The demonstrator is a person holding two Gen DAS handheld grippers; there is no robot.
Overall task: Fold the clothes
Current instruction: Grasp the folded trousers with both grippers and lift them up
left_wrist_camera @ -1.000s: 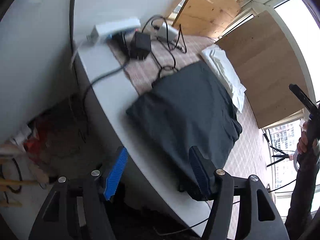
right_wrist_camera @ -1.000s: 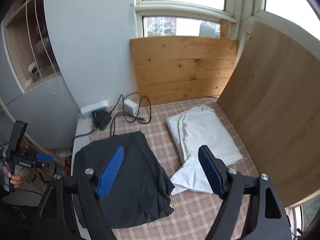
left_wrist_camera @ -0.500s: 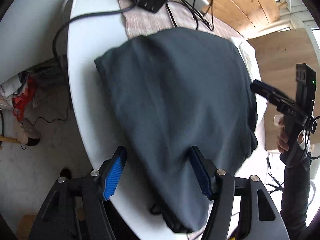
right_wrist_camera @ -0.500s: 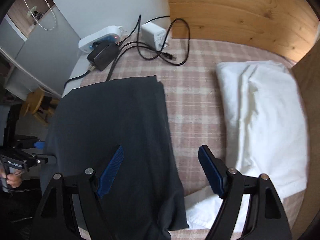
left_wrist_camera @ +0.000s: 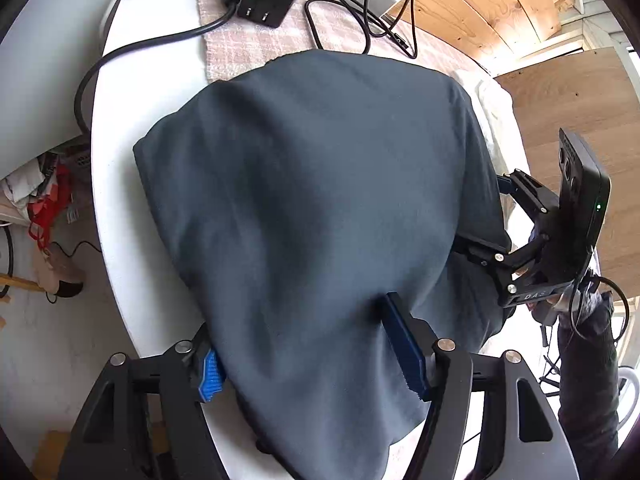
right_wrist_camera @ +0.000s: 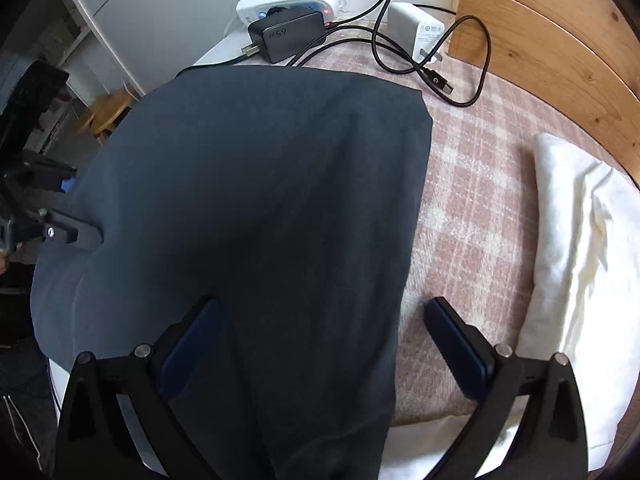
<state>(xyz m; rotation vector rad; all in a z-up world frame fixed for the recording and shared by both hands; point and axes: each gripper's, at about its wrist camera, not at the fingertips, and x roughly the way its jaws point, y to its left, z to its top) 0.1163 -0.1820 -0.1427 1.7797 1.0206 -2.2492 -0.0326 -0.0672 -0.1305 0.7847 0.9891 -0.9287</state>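
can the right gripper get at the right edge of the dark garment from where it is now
Probably yes. The right gripper is open, its jaws having just widened, and its fingers straddle the edge of the dark garment, one over the cloth, one over the checked mat. Nothing lies between; the white garment sits off to the side.

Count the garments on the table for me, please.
2. A dark garment lies spread across the near side, between both open grippers; a white garment lies folded to its right on the checked cloth. Others could be hidden underneath.
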